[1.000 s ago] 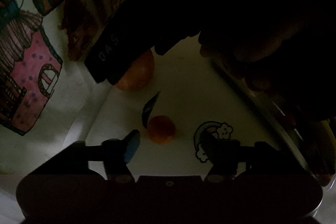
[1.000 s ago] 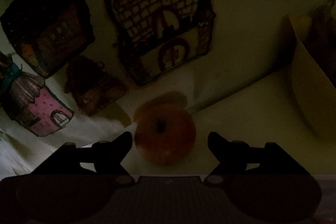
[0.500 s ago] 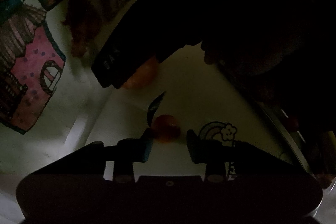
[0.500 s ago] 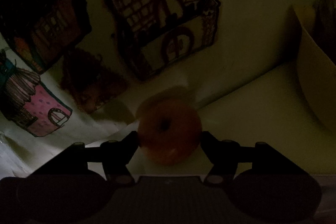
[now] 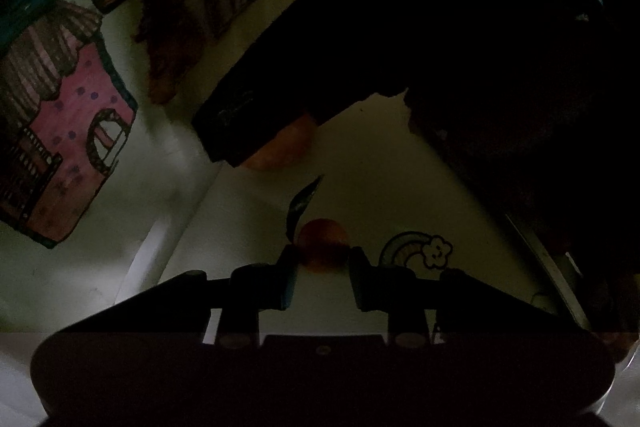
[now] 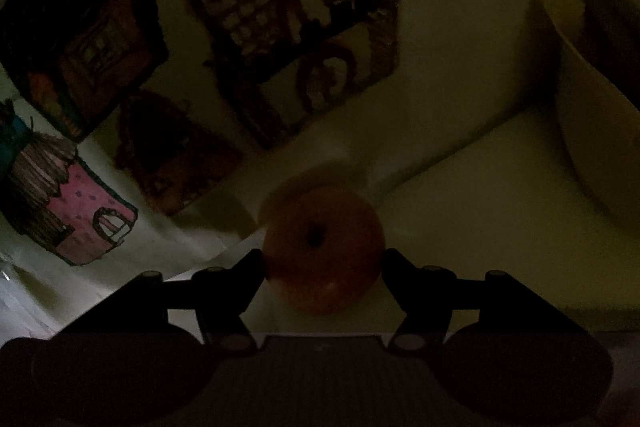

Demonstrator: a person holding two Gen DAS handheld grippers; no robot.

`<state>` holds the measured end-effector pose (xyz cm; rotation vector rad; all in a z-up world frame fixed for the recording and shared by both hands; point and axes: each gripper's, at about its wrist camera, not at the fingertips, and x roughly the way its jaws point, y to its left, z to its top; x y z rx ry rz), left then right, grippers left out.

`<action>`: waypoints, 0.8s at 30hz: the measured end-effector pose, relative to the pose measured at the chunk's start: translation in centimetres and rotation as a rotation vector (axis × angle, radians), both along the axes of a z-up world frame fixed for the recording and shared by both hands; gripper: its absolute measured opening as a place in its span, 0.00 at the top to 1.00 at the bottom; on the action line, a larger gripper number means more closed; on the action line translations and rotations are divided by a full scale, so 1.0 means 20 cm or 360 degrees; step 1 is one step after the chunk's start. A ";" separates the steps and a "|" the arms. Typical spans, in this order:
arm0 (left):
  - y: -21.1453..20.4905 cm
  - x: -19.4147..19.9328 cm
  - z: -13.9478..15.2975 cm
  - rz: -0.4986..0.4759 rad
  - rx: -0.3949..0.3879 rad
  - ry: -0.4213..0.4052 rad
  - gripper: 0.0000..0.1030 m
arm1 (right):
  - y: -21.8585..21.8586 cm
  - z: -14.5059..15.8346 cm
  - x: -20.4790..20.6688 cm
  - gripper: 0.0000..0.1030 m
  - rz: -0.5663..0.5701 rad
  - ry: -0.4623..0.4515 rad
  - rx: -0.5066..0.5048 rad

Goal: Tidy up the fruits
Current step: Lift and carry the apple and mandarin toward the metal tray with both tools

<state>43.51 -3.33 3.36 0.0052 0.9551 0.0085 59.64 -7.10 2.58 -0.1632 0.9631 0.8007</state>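
Dim light hampers both views. Left wrist view: the left gripper [image 5: 322, 263] is closing, pads touching a small round orange fruit [image 5: 322, 243] on the white bench [image 5: 372, 163] beside a rainbow sticker [image 5: 416, 250]; so slight a hold could let it roll.

Right wrist view: the right gripper [image 6: 322, 267] is clamped on a larger orange apple-like fruit [image 6: 322, 247] near the bench's far edge; a sideways tug may slip it.

Smooth-skinned apple [image 6: 322, 251] – faint sheen; behind it, matt paper drawings [image 6: 296, 27]; bowl [image 6: 600, 155] smooth, matt.

Small orange fruit [image 5: 322, 239] between closing left gripper [image 5: 322, 277]
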 end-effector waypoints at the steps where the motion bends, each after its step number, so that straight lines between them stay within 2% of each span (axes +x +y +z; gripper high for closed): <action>1: 0.00 0.00 0.00 0.0001 -0.0004 0.0001 0.72 | -0.02 0.00 0.00 0.33 -0.0011 0.0008 0.0012; 13: 0.08 -0.03 0.01 -0.0003 -0.0018 0.0002 0.72 | -0.23 -0.03 -0.08 0.33 -0.0141 0.0071 0.0110; 19: 0.08 -0.06 0.01 -0.0016 -0.0011 0.0006 0.72 | -0.34 -0.02 -0.22 0.33 -0.0184 0.0073 0.0133; 24: 0.09 -0.12 0.01 -0.0021 -0.0015 0.0012 0.72 | -0.49 0.03 -0.37 0.33 -0.0291 0.0050 0.0179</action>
